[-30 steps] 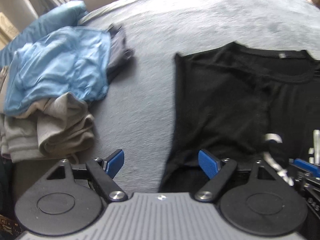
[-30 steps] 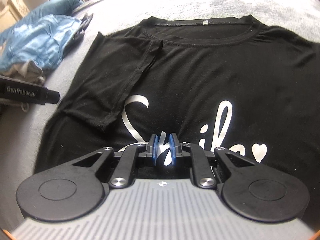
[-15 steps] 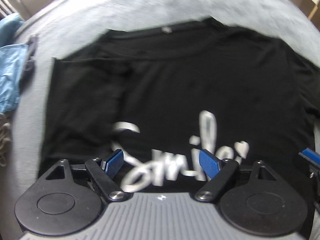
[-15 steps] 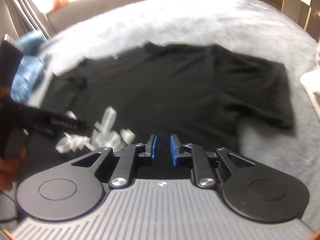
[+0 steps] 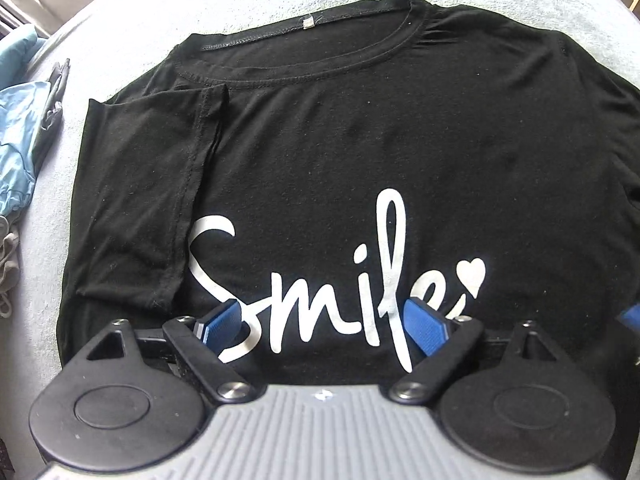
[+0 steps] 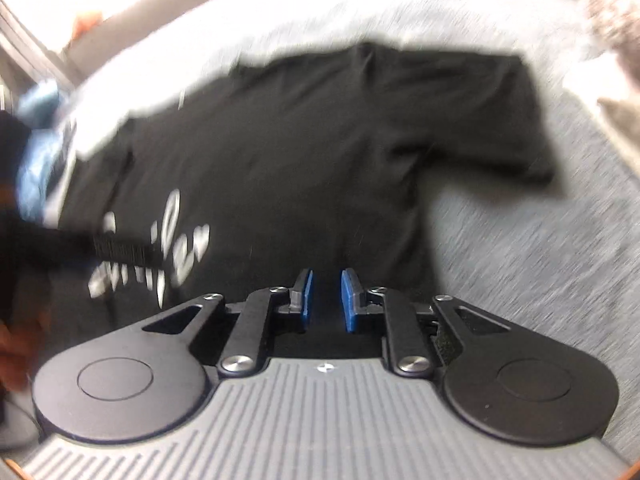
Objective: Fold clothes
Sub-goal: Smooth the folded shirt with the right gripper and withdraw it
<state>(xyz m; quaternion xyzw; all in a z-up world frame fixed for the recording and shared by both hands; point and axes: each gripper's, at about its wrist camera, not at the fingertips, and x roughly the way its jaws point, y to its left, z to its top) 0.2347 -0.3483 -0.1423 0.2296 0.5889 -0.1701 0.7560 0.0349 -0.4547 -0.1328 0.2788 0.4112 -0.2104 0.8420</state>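
Observation:
A black T-shirt (image 5: 360,140) with white "Smile" lettering lies face up on the grey bedcover (image 5: 120,20). Its left sleeve (image 5: 140,200) is folded in over the chest. My left gripper (image 5: 322,320) hovers above the lettering near the lower part, its jaws opening wide with nothing between them. In the blurred right wrist view the shirt (image 6: 300,140) shows its right sleeve (image 6: 480,120) spread out flat. My right gripper (image 6: 326,296) hangs over the shirt's right side, its pads a narrow gap apart and holding nothing. The left tool (image 6: 80,244) shows as a dark bar.
A pile of light blue clothes (image 5: 20,140) with a grey garment (image 5: 56,100) lies left of the shirt. Something beige (image 6: 616,108) sits at the right edge of the bedcover (image 6: 520,260). A hand (image 6: 16,352) shows at the left border.
The left gripper swept from beside the clothes pile to over the shirt's lettering. The right gripper swung from the lettering towards the shirt's right side and its pads parted slightly.

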